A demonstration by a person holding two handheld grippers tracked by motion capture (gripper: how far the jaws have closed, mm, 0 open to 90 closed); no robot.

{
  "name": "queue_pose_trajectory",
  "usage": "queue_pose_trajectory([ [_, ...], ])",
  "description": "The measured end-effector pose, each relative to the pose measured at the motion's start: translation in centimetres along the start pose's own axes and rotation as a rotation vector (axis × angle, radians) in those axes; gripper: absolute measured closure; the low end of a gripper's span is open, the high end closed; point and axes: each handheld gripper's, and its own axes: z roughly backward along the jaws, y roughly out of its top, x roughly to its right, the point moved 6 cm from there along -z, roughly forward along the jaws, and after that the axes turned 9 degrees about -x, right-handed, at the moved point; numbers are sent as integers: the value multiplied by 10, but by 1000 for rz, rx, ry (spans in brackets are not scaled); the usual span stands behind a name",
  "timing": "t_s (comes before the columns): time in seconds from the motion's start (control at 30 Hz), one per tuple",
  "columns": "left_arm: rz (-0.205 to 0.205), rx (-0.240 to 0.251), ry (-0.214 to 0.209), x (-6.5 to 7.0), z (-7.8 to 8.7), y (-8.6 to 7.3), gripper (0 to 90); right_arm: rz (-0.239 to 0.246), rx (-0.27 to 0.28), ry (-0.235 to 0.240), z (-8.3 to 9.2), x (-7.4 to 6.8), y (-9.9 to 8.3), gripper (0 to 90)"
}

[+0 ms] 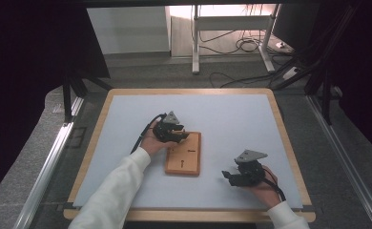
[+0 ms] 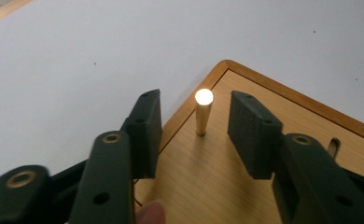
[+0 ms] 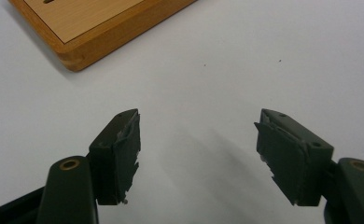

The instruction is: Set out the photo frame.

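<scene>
A wooden block [image 1: 183,153] lies flat near the middle of the white mat. A brass-coloured peg [image 2: 202,113] stands upright in the block [image 2: 227,177] near its far corner. My left gripper [image 2: 195,128] straddles that peg, one pad on each side, with a gap showing between each pad and the peg. In the high view the left gripper [image 1: 178,134] hangs over the block's far left corner. My right gripper [image 3: 196,149] stands open above the bare mat, nothing between its pads; it sits to the right of the block [image 3: 96,28] in the high view [image 1: 232,177].
The mat [image 1: 222,114] covers a wood-edged table [image 1: 279,119]. A slot [image 2: 332,147] and small marks show on the block's top. Beyond the table's far edge lie floor cables [image 1: 243,45] and a desk frame [image 1: 196,43].
</scene>
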Motion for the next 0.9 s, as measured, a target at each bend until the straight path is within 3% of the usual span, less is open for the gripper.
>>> queue_pose_trajectory([
  [0.27,17,8,-28,-4,-7,-3,696,1,-4,-1,-1,1,-1,308],
  [0.4,-2,11,-28,-2,-9,-2,729,1,-7,-2,-1,1,-1,307],
  [0.47,-2,14,-38,-1,-10,-1,823,0,-7,-2,-1,1,-1,308],
  [0.67,7,6,-66,-1,-10,0,843,1,-8,-2,-1,1,-1,308],
  [0.9,48,-28,-93,-3,-9,3,844,3,-7,-2,-1,2,-1,306],
])
